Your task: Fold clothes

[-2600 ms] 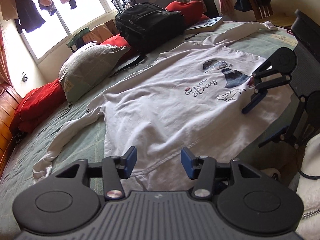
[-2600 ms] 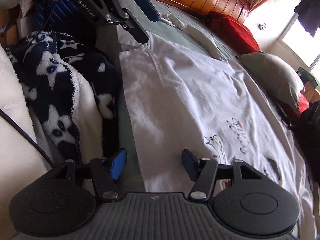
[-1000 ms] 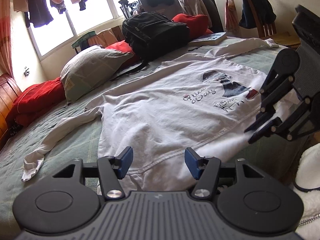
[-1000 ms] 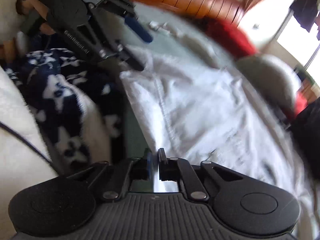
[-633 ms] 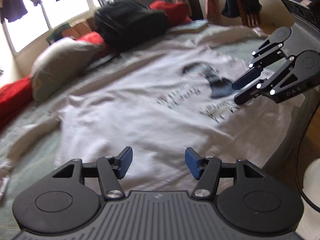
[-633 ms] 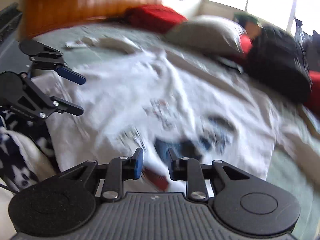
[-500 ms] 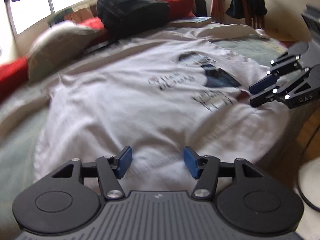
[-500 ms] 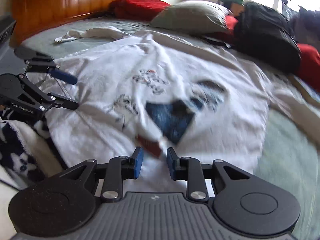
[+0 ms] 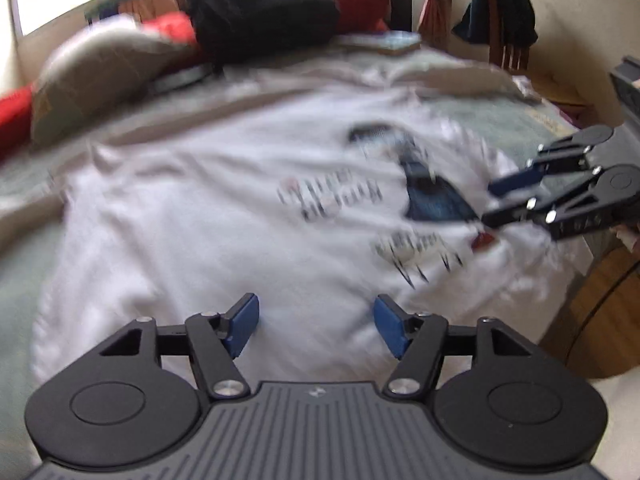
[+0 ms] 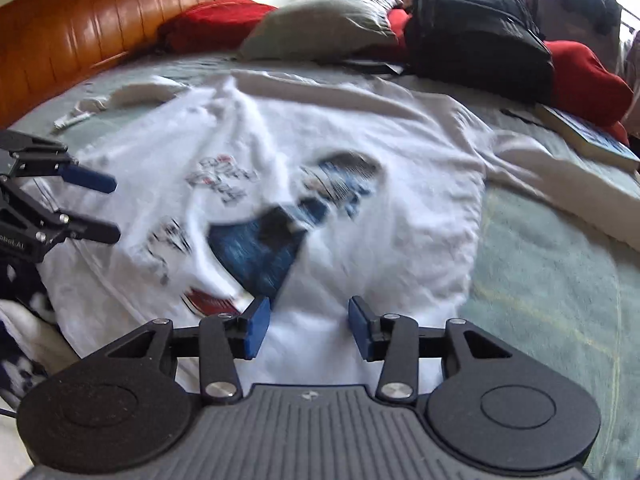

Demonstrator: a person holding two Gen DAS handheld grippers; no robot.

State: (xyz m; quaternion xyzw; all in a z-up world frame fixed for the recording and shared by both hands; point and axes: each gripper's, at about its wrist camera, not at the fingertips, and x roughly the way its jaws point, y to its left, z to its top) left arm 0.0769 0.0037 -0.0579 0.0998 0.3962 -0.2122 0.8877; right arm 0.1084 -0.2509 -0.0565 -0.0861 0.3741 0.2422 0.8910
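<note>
white shirt flat; left claw and right claw just spreading, empty.

Shirt spread flat on bed, sleeves extended to both sides. Pillow and backpack positioned behind shirt; book placed right of it, before backpack.

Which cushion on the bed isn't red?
The grey pillow. It lies between the red cushion by the wooden headboard and the black backpack; another red cushion lies past the backpack.
</note>
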